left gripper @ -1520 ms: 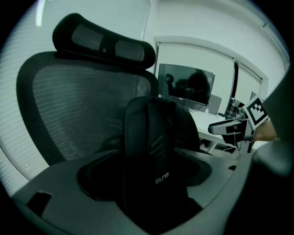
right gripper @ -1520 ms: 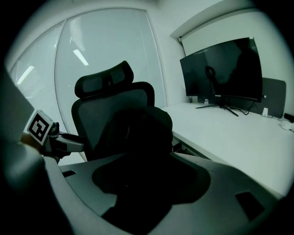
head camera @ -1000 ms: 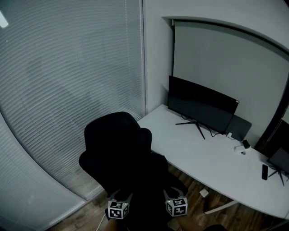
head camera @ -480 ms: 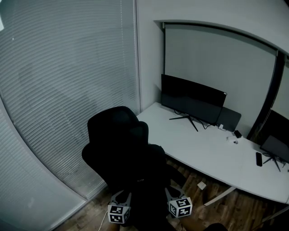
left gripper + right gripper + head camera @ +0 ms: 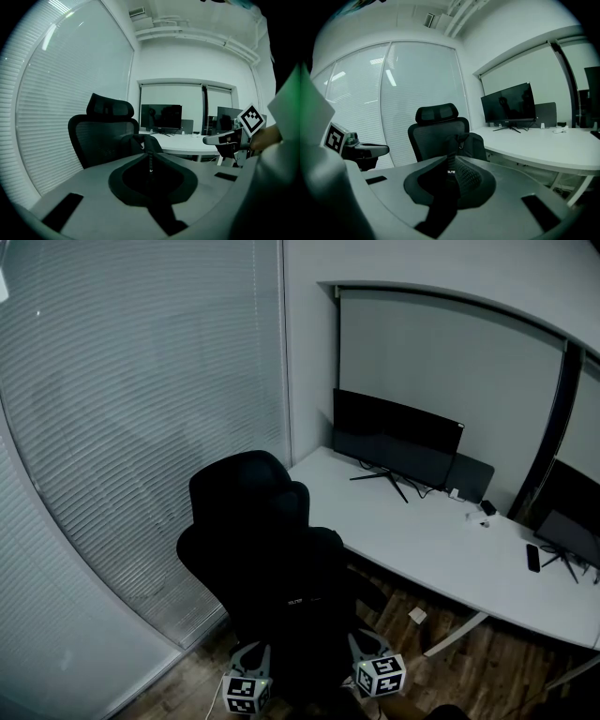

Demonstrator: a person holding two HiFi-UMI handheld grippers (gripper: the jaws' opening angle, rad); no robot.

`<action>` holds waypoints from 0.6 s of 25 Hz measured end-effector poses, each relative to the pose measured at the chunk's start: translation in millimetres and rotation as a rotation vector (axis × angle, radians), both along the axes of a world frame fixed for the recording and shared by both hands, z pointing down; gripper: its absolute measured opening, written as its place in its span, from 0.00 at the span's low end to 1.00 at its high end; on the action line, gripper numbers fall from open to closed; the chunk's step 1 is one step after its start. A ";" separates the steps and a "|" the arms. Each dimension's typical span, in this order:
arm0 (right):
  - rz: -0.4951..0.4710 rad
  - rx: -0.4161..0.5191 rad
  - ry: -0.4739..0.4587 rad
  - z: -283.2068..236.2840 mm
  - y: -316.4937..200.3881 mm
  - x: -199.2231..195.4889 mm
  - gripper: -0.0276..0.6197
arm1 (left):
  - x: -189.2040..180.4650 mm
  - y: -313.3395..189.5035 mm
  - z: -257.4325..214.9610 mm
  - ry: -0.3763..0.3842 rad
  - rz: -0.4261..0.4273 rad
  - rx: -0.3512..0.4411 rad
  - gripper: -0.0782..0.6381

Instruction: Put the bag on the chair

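Observation:
A black bag (image 5: 302,589) hangs in front of the black office chair (image 5: 239,507), dark against it, so whether it rests on the seat is unclear. My left gripper (image 5: 251,654) and right gripper (image 5: 362,641) sit low at its two sides. In the left gripper view the jaws (image 5: 151,174) are closing, with a thin black strap (image 5: 150,160) pinched in their seam. In the right gripper view the right gripper (image 5: 449,180) is shut on a wider padded strap (image 5: 451,165). The bag (image 5: 471,143) and chair back (image 5: 437,127) stand just beyond.
A white desk (image 5: 431,549) runs along the right with a monitor (image 5: 394,439), a second screen (image 5: 570,514) and a phone (image 5: 532,558). Window blinds (image 5: 141,409) close off the left. Wooden floor (image 5: 487,662) shows under the desk.
Both marker cubes have slid lower in the head view, toward me. The chair and desk have shifted slightly as the head view swung.

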State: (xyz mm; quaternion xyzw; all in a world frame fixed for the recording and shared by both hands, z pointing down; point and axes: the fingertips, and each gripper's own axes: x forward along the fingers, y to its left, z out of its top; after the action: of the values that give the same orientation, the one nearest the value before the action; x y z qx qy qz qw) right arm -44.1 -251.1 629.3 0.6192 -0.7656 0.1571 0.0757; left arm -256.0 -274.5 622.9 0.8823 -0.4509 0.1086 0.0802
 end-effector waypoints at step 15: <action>0.001 -0.016 0.022 -0.7 34.2 -11.3 0.14 | -3.5 39.0 -10.1 0.068 0.021 0.016 0.14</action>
State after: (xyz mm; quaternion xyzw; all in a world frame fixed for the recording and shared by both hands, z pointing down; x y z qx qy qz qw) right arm -55.4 -216.9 628.6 0.6207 -0.7631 0.1564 0.0892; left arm -259.6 -235.5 612.8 0.8908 -0.4395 0.0757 0.0870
